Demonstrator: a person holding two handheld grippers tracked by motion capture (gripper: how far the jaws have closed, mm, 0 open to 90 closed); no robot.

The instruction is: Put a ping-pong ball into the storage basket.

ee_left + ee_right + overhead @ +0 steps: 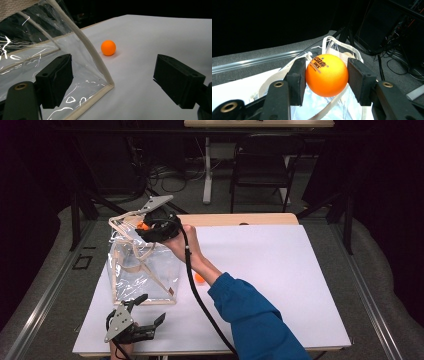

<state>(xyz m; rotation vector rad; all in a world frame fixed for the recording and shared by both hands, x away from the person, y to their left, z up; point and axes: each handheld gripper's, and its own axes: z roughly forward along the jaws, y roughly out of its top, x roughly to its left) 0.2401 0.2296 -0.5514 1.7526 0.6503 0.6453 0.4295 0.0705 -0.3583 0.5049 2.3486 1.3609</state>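
Right hand-held gripper sits up high over the top of the clear bag in the high view, with an orange ball pinched in it. Left hand-held gripper rests low on the white desk, just by the bag's near corner, jaws wide apart and holding nothing. Another ball lies on the desk beside the bag.

From the left gripper view, the loose ball lies past the bag's edge.

From the right gripper view, both pads squeeze the ball above the bag's open mouth.
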